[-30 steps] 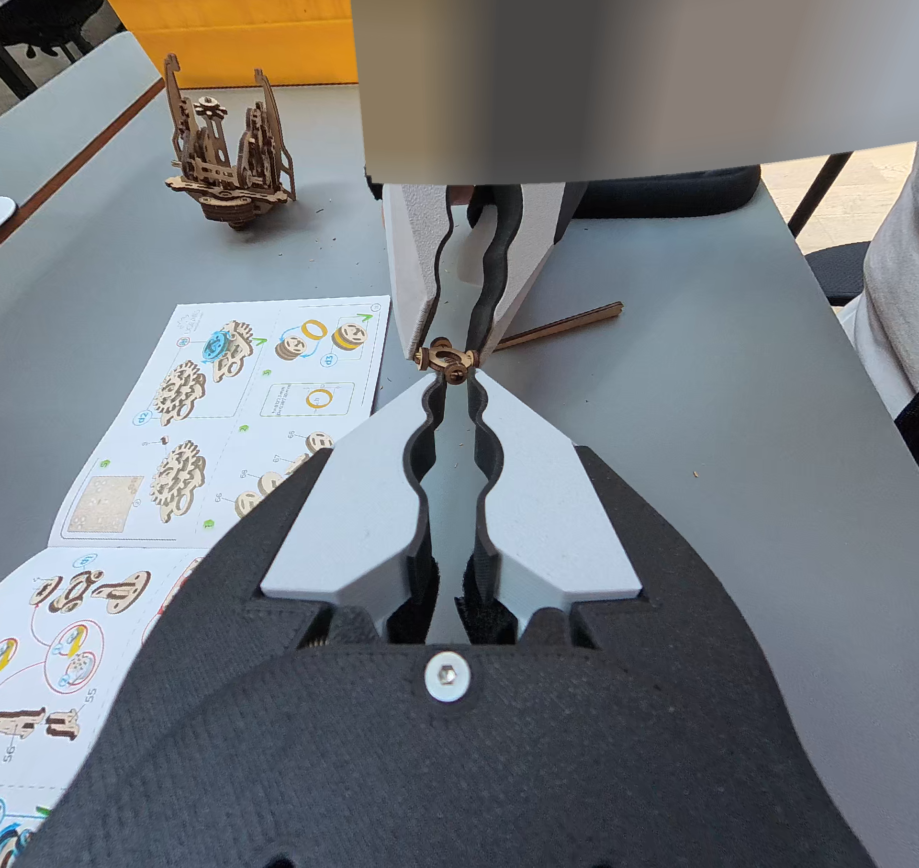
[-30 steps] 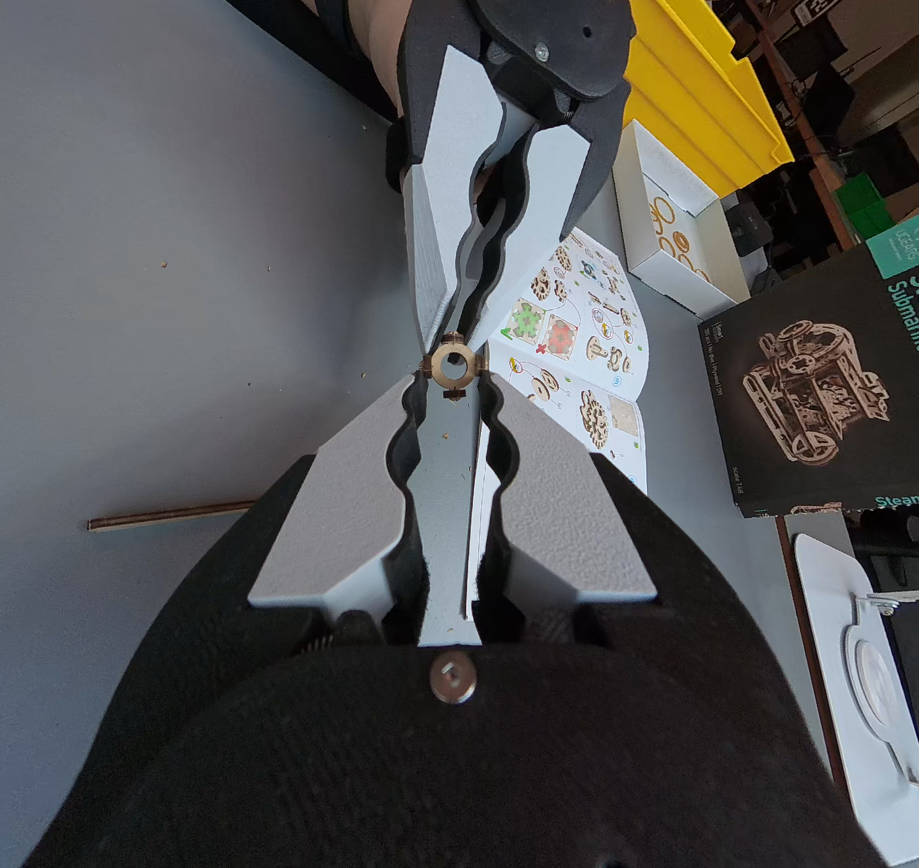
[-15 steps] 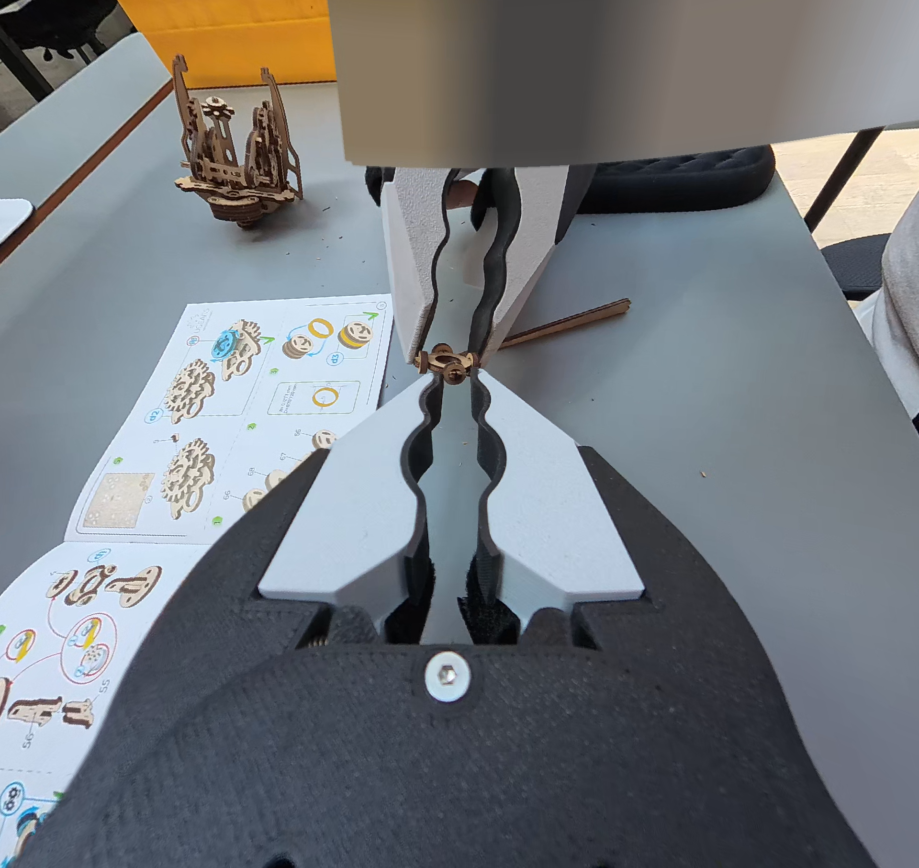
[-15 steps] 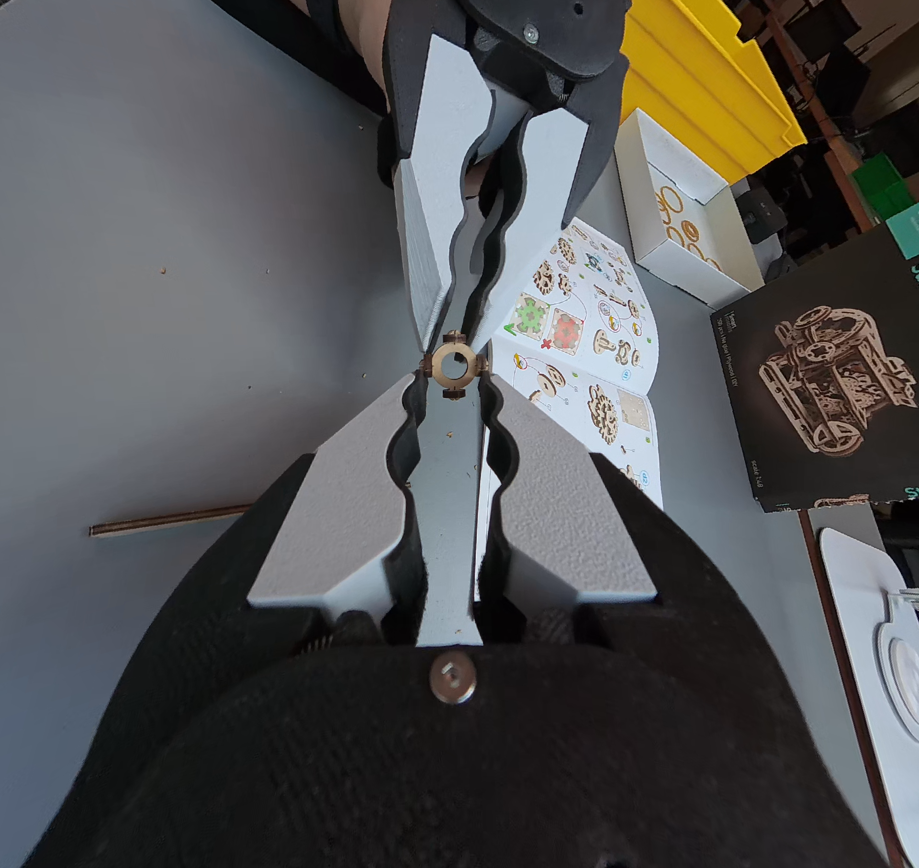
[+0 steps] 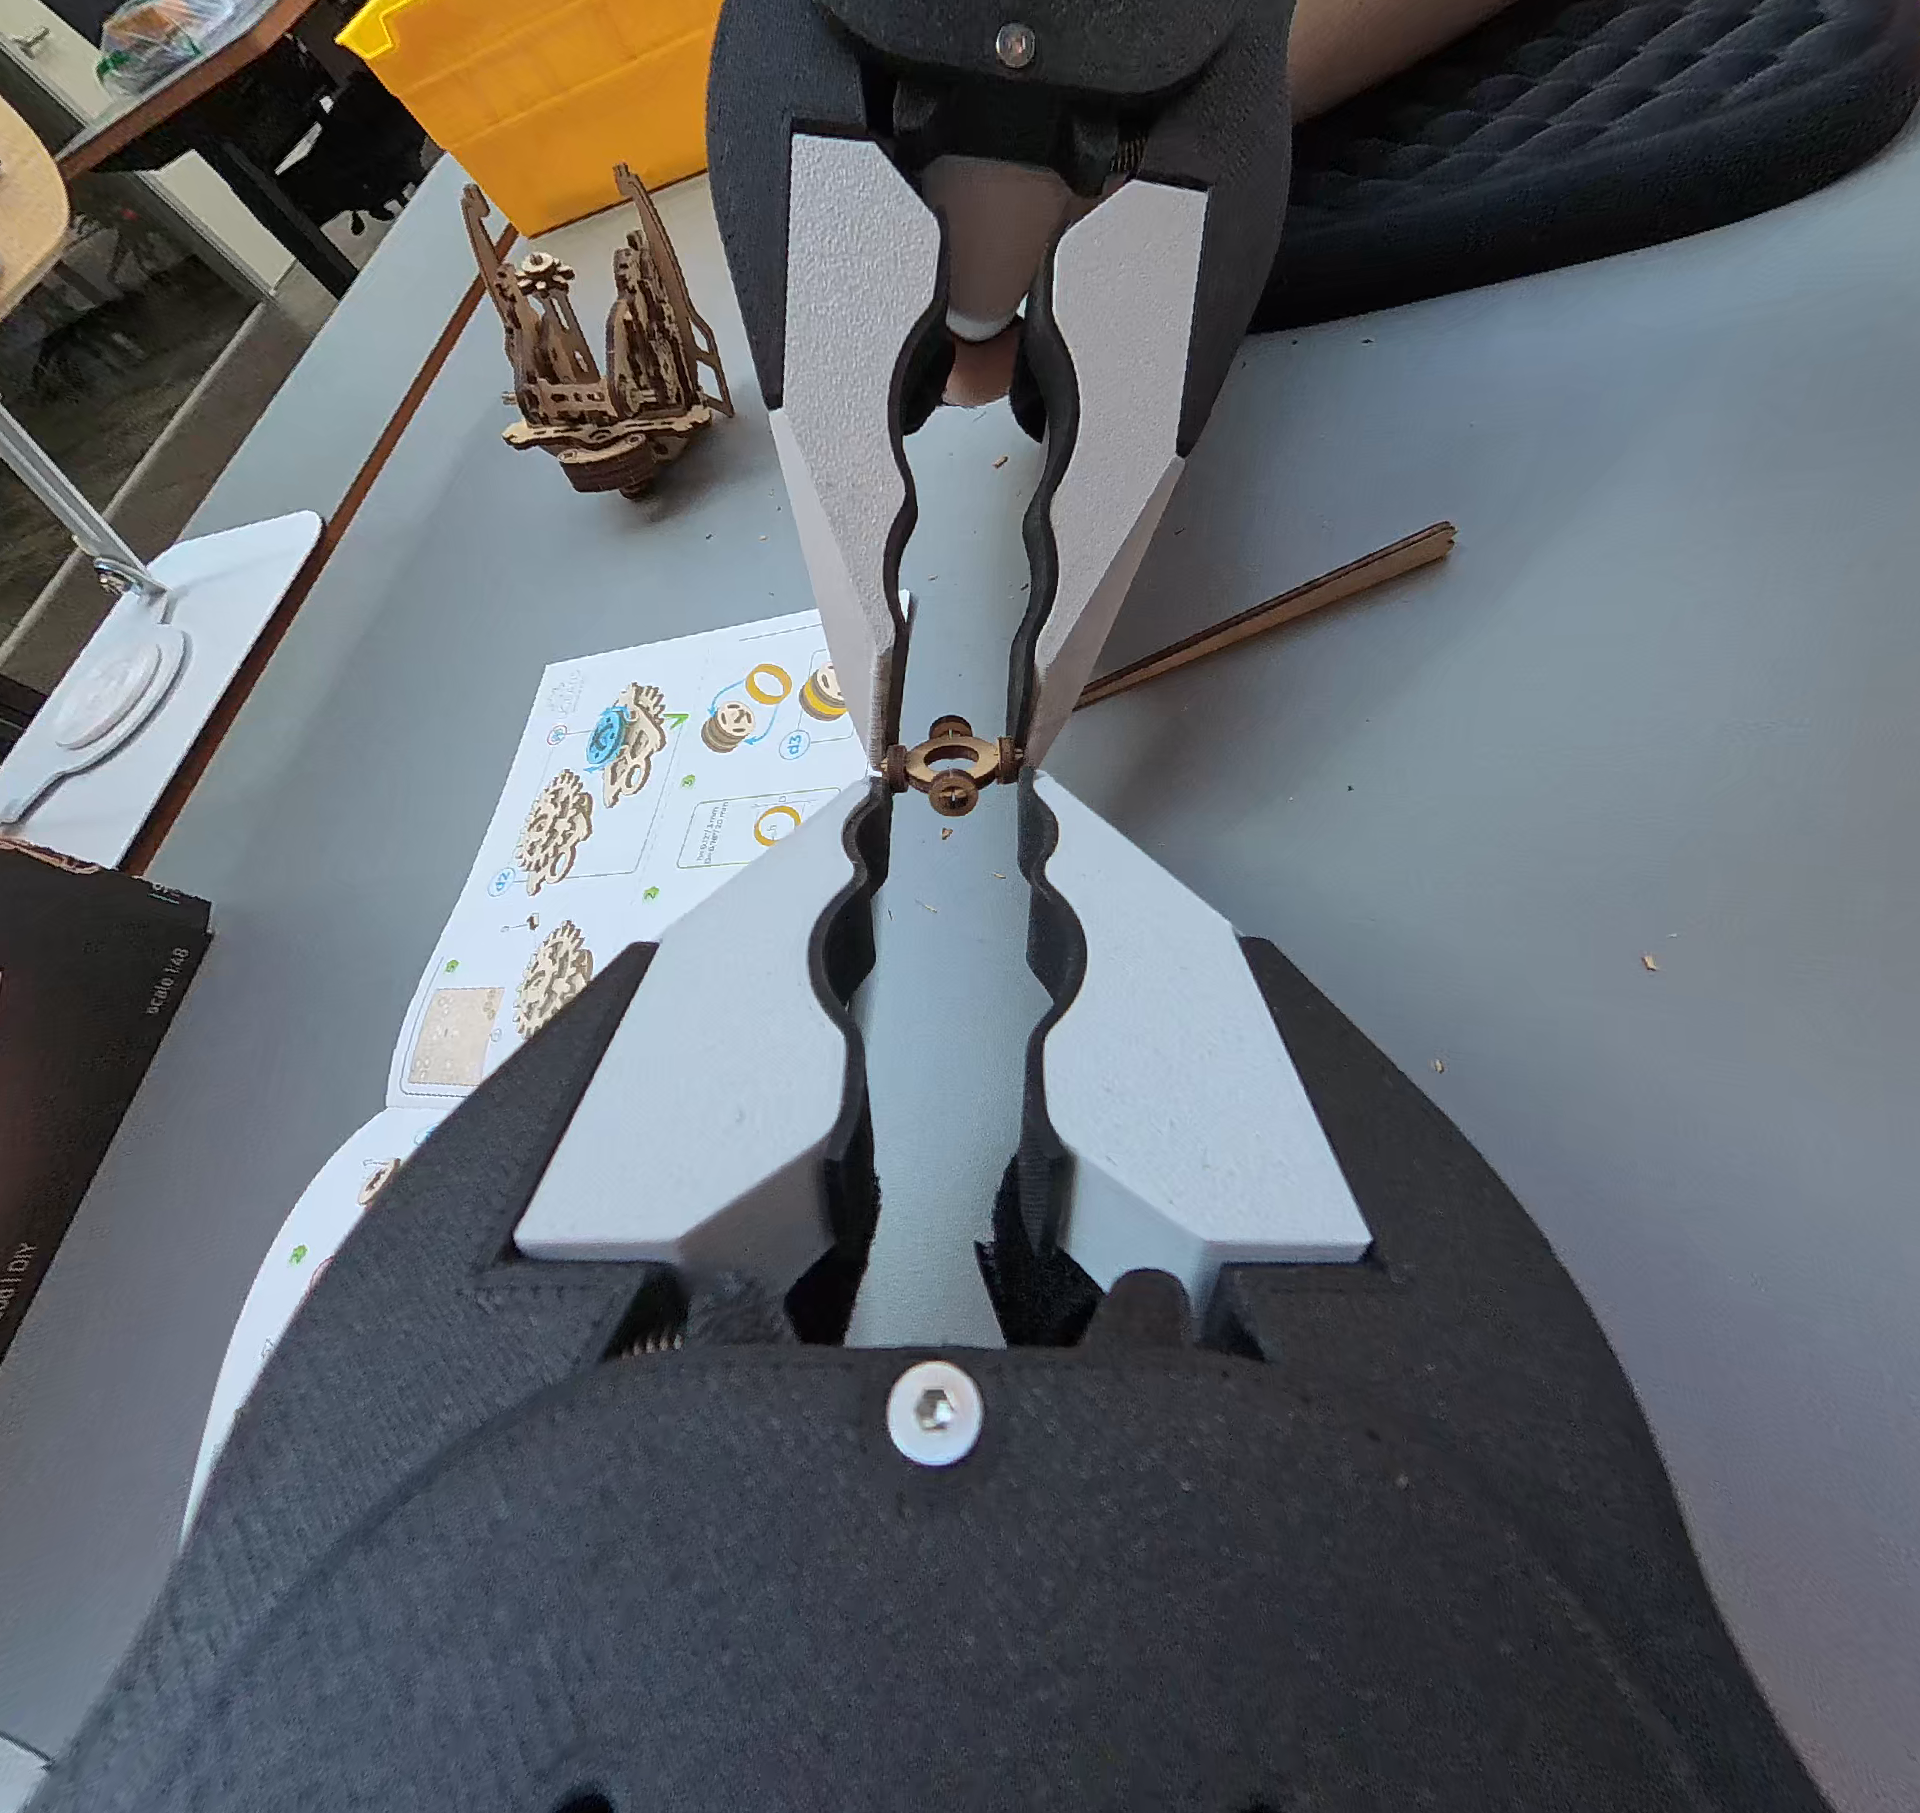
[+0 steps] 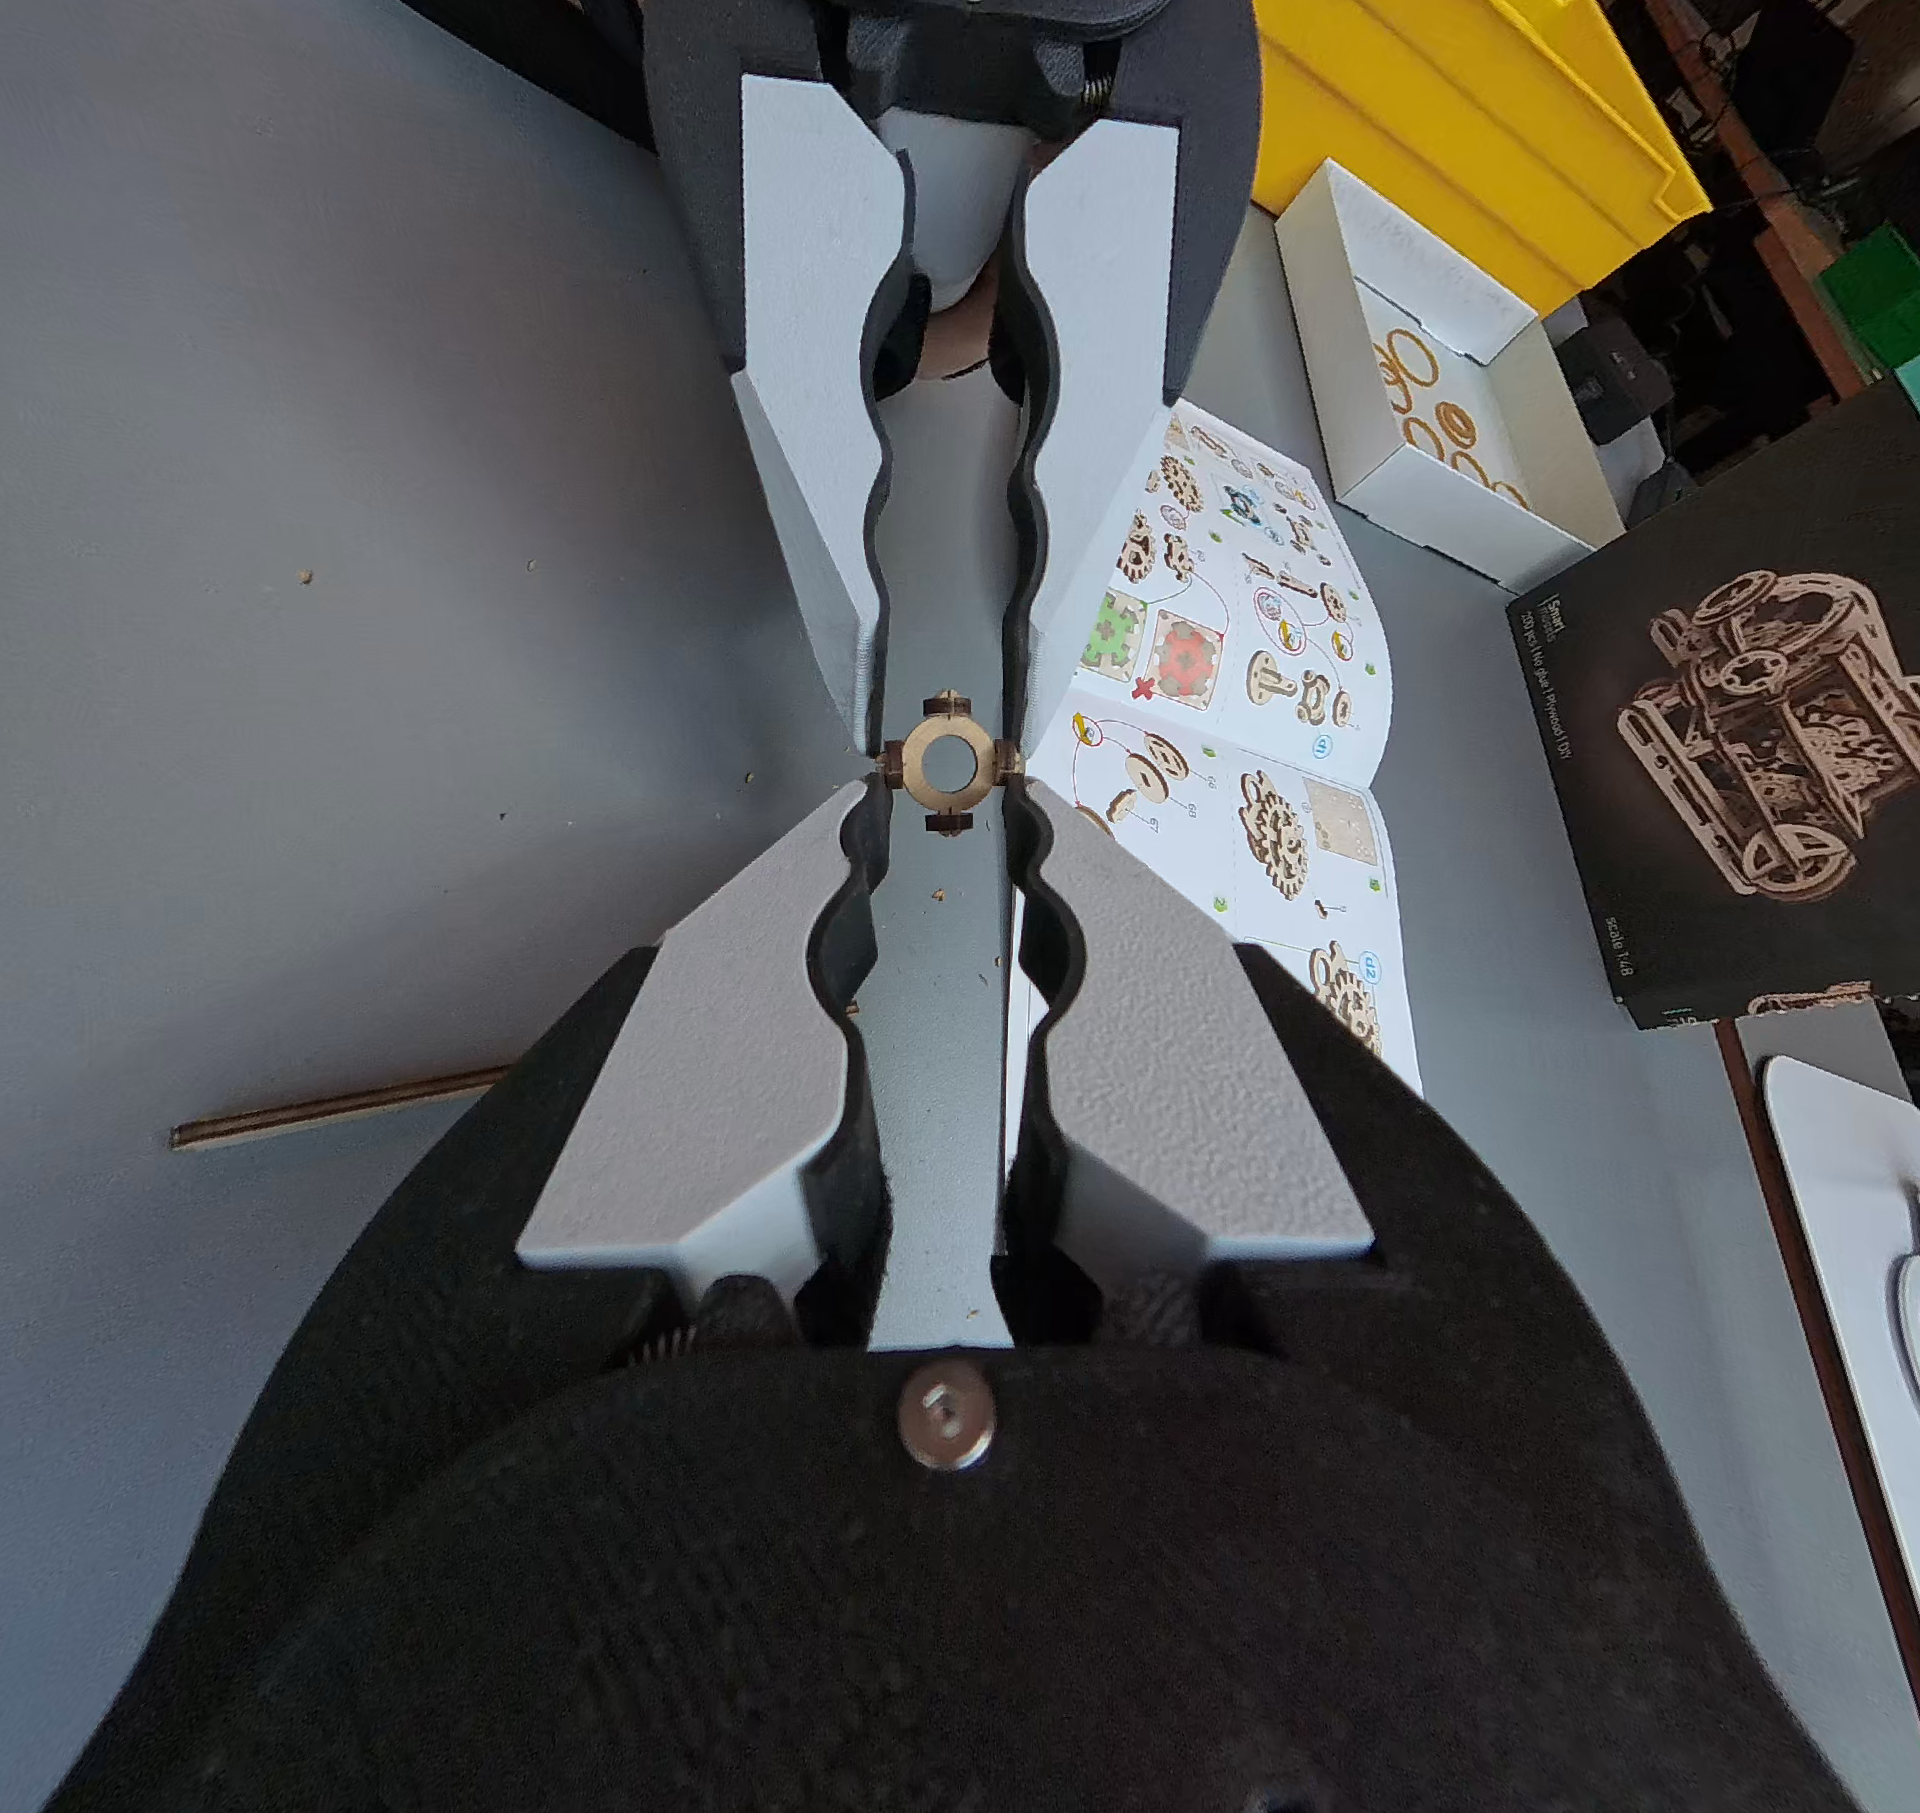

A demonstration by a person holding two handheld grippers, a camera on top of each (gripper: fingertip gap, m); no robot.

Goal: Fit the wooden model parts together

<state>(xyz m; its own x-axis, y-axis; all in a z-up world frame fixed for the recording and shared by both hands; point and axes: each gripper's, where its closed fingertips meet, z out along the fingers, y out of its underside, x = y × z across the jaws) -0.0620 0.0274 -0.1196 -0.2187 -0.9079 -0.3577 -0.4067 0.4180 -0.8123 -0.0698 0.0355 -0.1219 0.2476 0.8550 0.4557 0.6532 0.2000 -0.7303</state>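
Note:
A small wooden ring part (image 5: 949, 766) with four short pegs hangs above the grey table (image 5: 1558, 932), pinched between both grippers, which meet tip to tip. My left gripper (image 5: 953, 795) comes from below in the left wrist view and is shut on the ring's side pegs. My right gripper (image 6: 943, 799) is shut on the same ring (image 6: 943, 764). In each wrist view the other gripper points straight back at the camera. A partly built wooden model (image 5: 603, 381) stands at the far left.
An open instruction sheet (image 5: 623, 828) lies under the grippers and also shows in the right wrist view (image 6: 1247, 724). A wooden stick (image 5: 1278, 610) lies on the table. Yellow bins (image 6: 1455, 101), a white box of wooden rings (image 6: 1434, 413) and a black kit box (image 6: 1745, 724) stand along the edge. Less than 4 cm separates the two grippers' tips. From either gripper's tips it is about 20 cm to the partly built wooden model (image 5: 603, 381).
Both grippers have swung to face each other squarely, and their jaws stand a little wider. The ring has stayed between the tips and now shows more face-on.

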